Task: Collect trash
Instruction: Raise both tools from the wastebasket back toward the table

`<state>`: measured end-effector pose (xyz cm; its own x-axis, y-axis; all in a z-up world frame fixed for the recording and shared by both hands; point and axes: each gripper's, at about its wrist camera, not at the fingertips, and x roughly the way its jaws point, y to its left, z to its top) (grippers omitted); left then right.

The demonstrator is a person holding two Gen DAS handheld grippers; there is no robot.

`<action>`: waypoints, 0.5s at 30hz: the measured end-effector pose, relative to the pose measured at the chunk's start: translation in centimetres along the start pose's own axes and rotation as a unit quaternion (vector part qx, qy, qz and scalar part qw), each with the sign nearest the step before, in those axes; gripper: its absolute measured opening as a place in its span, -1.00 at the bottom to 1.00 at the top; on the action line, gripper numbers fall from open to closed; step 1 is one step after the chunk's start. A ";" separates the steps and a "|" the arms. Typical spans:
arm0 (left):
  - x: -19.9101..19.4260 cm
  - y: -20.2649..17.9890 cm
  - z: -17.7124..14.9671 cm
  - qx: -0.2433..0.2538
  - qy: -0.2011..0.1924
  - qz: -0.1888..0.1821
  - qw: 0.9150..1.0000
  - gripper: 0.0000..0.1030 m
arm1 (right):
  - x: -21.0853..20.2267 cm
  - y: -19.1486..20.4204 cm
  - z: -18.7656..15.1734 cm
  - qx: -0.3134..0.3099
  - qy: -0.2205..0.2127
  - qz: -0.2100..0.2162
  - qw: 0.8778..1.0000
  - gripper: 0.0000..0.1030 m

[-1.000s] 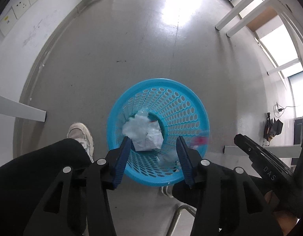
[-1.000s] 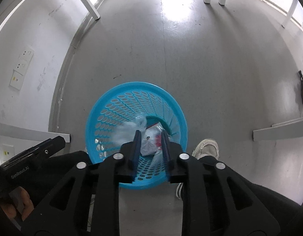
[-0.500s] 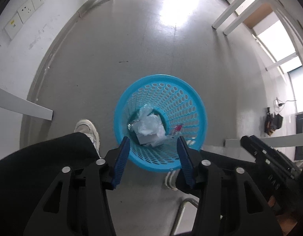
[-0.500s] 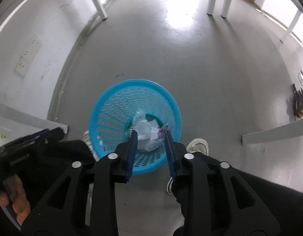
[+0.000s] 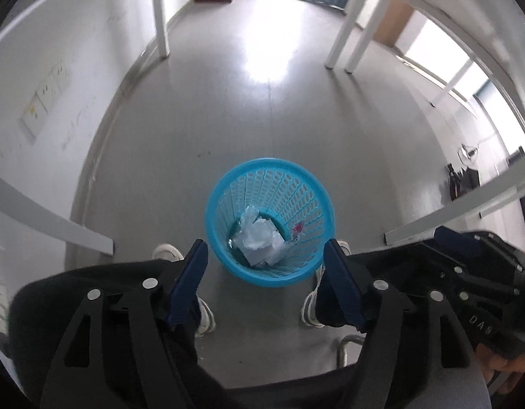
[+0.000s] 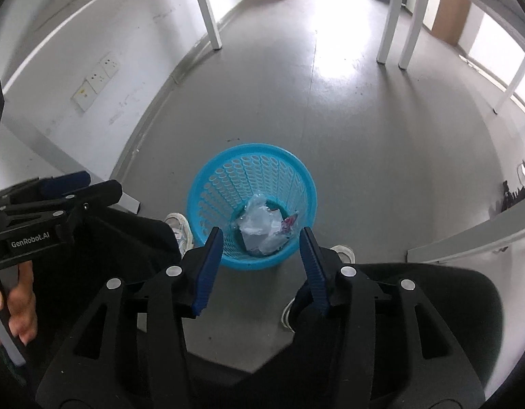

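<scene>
From my left claw (image 5: 265, 266), jaws wide with nothing between them, having just opened further, the blue bin (image 5: 269, 221) stands on the grey floor (image 5: 262, 119) at twelve o'clock, trash (image 5: 260, 242) crumpled in its bottom. From my right claw (image 6: 260, 255), jaws likewise parted and empty, just opened further, the bin (image 6: 252, 204) sits at twelve o'clock, trash (image 6: 262, 228) inside.

"GenRobot.AI" — left gripper (image 6: 63, 191)

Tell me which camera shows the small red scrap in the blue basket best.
Right wrist: the red scrap lies unhidden beside the crumpled wrappers. The left wrist view shows it smaller, against the blue basket wall.
</scene>
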<state>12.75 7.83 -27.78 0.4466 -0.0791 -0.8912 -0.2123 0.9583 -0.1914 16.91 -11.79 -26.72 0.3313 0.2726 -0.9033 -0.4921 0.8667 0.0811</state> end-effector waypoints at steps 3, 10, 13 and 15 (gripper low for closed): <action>-2.2 -0.6 -0.6 0.014 -0.017 -0.008 1.000 0.52 | -2.8 -0.3 -0.5 -0.002 -0.023 0.003 1.000 0.14; -6.7 -1.2 -1.8 0.024 -0.064 -0.029 0.997 0.82 | -9.2 -2.3 -1.8 0.013 -0.082 0.023 0.996 0.38; -8.8 -1.2 -2.2 0.026 -0.092 -0.030 0.995 0.89 | -12.1 -3.1 -2.1 0.016 -0.116 0.030 0.993 0.53; -10.2 -1.2 -2.3 0.027 -0.104 -0.032 0.994 0.89 | -14.0 -3.3 -2.2 0.021 -0.138 0.035 0.990 0.66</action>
<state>6.41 6.83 -19.42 0.6292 -0.0877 -0.7723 -0.1331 0.9668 -0.2182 12.09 -19.40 -15.29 0.5069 0.4316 -0.7461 -0.4901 0.8564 0.1624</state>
